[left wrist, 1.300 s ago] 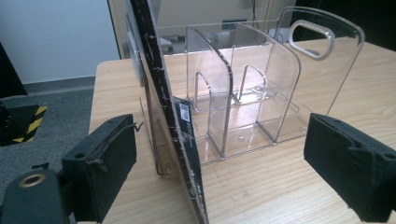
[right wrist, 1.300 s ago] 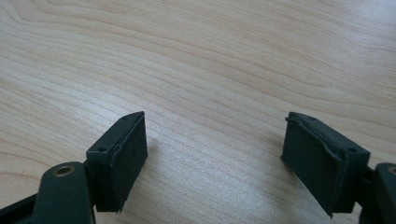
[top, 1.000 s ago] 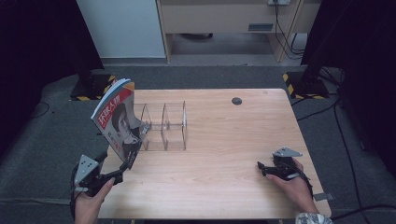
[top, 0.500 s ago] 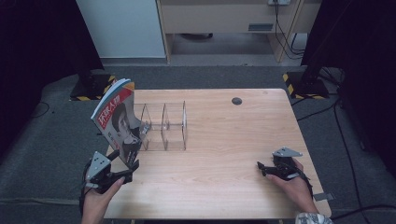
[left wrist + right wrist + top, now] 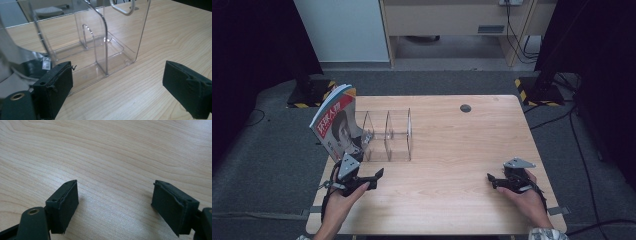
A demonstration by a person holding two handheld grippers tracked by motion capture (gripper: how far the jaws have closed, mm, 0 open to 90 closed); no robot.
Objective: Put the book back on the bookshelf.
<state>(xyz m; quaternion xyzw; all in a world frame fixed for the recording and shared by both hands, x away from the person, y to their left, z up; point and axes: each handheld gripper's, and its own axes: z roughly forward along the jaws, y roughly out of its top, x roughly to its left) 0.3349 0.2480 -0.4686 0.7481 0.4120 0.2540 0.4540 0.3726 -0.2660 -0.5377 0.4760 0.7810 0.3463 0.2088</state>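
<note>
- Left gripper (image 5: 373, 176) fingers apart, empty, just beside clear rack (image 5: 388, 135) on bench (image 5: 452, 150).
- Magazine (image 5: 333, 124) leaning in rack's left end slot.
- Right gripper (image 5: 493, 181) fingers apart too.
- Could've clipped rack, toppled magazine.

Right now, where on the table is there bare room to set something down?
The widest bare stretch of table runs from the clear rack rightward to the far edge, between the small dark disc and the right tongs. The left end is crowded: magazine, rack and left tongs sit close together.
</note>
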